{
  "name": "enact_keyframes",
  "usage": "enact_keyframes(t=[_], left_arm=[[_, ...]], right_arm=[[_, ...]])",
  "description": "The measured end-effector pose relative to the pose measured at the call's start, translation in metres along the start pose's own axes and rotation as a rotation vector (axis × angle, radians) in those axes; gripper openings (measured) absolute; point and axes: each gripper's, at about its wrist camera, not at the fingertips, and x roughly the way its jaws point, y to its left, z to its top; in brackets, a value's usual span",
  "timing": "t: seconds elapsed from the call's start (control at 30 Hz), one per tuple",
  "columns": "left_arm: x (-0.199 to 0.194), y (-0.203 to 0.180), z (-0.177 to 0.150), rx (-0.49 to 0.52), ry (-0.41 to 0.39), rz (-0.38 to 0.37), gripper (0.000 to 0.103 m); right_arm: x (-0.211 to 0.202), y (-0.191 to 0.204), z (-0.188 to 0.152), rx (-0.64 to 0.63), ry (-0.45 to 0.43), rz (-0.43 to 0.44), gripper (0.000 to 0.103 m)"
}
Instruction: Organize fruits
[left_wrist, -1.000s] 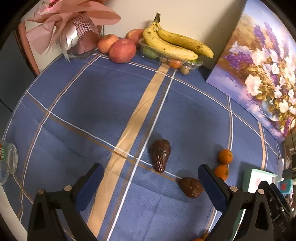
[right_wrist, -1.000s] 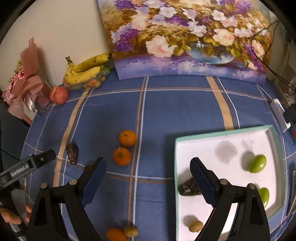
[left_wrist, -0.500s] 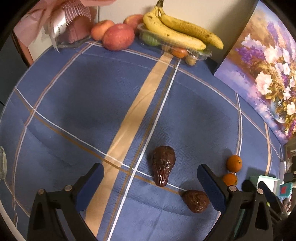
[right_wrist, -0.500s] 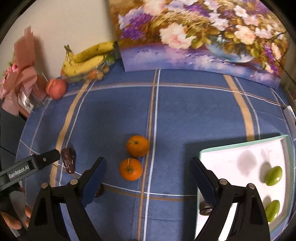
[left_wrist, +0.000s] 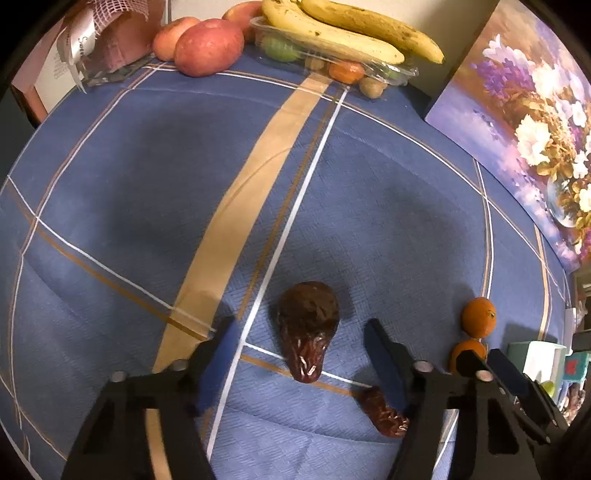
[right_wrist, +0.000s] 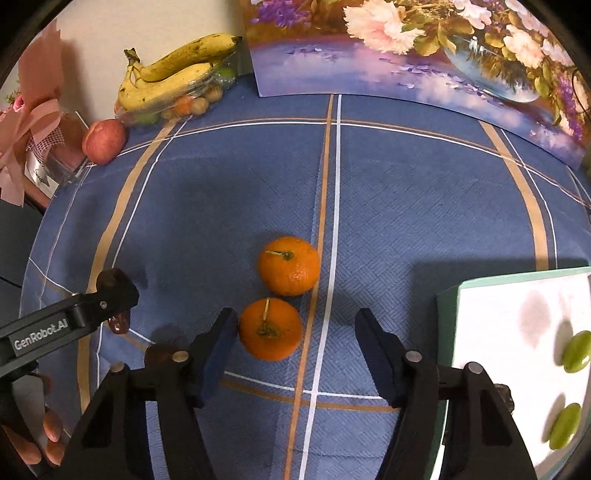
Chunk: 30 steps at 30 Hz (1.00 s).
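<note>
Your left gripper (left_wrist: 299, 350) has just been narrowing around the wrinkled brown date (left_wrist: 308, 326), low in the frame, pads not yet touching. Your right gripper (right_wrist: 293, 338) has closed in likewise beside the near mandarin (right_wrist: 269, 328), unpinched. The white tray (right_wrist: 447, 332), lower right, holds two green fruits (right_wrist: 576, 350); most fruit looks unsorted. A second mandarin (right_wrist: 289, 266) sits just beyond.
</note>
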Motion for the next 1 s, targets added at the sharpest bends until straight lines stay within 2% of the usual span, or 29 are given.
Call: enact_keyframes(t=[0.1,0.13,0.2,0.53,0.8,1.0], left_arm=[[0.001,-0.002,0.001,0.004,0.001,0.008,0.043],[0.0,-0.002,0.002,0.002,0.0,-0.005,0.032],[-0.001,-0.002,0.002,-0.006,-0.001,-0.024,0.031],[-0.038,-0.018,-0.005,0.021,-0.062,-0.072,0.031],[-0.076,-0.029,-0.025,0.07,-0.115,-0.052,0.031],[-0.082,-0.035,-0.042,0.082,-0.115,-0.045,0.031]], right_arm=[[-0.001,0.002,0.0,-0.002,0.001,0.026,0.048],[-0.002,0.003,0.0,-0.007,0.0,0.035,0.043],[-0.003,0.005,0.001,-0.01,-0.001,0.053,0.037],[-0.035,0.002,0.006,-0.001,-0.064,0.069,0.036],[-0.071,-0.011,0.002,0.026,-0.09,0.046,0.036],[-0.096,-0.029,-0.009,0.042,-0.105,0.016,0.036]])
